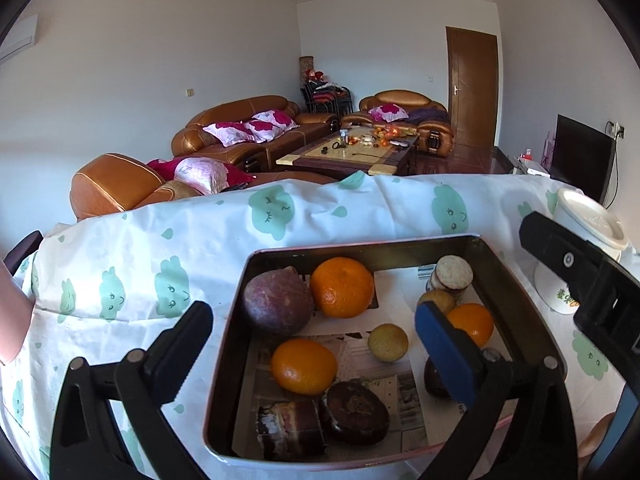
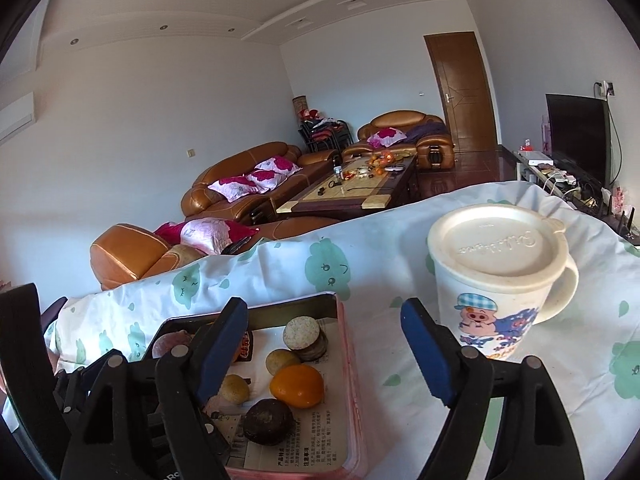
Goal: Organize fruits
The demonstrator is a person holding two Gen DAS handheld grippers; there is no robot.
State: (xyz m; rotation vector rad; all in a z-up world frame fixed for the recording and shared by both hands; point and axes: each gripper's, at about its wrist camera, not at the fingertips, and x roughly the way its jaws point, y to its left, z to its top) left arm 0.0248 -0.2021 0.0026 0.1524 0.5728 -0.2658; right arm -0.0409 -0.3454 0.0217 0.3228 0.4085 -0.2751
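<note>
tin tray (image 1: 516,280) on cloth-covered counter (image 1: 200,248): three oranges (image 1: 342,287), purple fruit (image 1: 278,306), what may be cakes. left tongs (image 1: 312,344) released, empty, above it. right view only: pig mug (image 2: 496,280) beside tray; right tongs (image 2: 324,340) released. sofas (image 2: 248,184) behind.

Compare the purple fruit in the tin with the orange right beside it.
The purple fruit has a dull, mottled purple-brown skin; the orange is bright and glossy. The purple fruit looks slightly larger and sits at the tray's far-left corner, while the orange lies to its right along the far wall. Both are round, whole, and rest touching each other on the paper lining.
</note>
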